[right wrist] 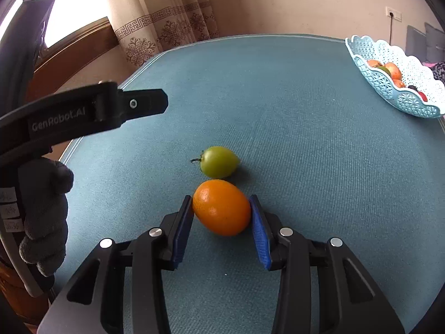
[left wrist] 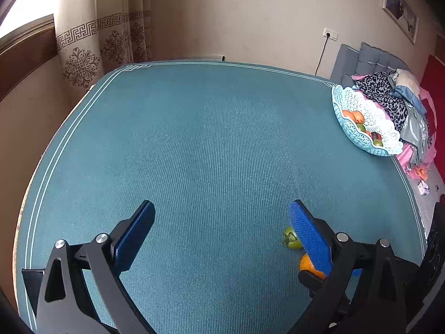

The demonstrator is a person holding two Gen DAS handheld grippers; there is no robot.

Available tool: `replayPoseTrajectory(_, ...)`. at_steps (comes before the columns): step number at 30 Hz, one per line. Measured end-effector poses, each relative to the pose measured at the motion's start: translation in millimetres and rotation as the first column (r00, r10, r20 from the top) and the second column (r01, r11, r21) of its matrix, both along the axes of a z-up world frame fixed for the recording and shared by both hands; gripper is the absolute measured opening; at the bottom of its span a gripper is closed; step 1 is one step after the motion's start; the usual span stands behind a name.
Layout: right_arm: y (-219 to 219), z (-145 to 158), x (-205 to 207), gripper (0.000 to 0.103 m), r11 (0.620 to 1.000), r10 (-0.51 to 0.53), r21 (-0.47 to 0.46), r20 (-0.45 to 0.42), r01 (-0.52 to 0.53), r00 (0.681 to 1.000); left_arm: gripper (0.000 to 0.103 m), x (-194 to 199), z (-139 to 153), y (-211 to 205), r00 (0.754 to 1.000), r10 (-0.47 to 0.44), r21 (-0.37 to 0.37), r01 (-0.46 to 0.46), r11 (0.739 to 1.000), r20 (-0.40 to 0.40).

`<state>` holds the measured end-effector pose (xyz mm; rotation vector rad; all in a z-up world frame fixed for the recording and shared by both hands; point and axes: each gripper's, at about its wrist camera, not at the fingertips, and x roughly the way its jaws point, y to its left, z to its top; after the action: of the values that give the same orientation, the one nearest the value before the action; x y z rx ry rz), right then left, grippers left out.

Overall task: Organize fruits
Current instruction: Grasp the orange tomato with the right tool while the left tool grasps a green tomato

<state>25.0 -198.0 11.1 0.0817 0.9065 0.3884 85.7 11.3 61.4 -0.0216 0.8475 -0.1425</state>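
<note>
An orange lies on the teal tabletop, and my right gripper is shut on it, one blue pad against each side. Just beyond it rests a green fruit with a stem, almost touching the orange. My left gripper hovers open over bare table with nothing between its fingers. Its right finger partly hides the green fruit and the orange. A light blue lattice basket holding several fruits stands at the table's far right corner.
The left gripper's finger and a grey gloved hand reach in from the left of the right wrist view. Beyond the basket a pile of clothes lies on a bed. Curtains hang behind the table's far left edge.
</note>
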Motion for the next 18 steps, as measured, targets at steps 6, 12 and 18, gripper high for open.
replayPoseTrajectory(6, -30, -1, -4, 0.041, 0.998, -0.058, -0.015, 0.015, 0.058, 0.998, 0.098, -4, -11, -18, 0.999, -0.035, 0.005, 0.035, 0.999, -0.024)
replayPoseTrajectory(12, -51, 0, -2, 0.041, 0.993, -0.113, -0.038, 0.039, 0.114, 0.993, 0.098, -9, -19, -35, 0.997, -0.062, 0.01, 0.063, 0.998, -0.036)
replayPoseTrajectory(18, -69, 0, 0, 0.041, 0.987, -0.158, -0.027, 0.039, 0.159, 0.987, 0.095, -11, -26, -53, 0.995, -0.094, 0.025, 0.095, 0.995, -0.047)
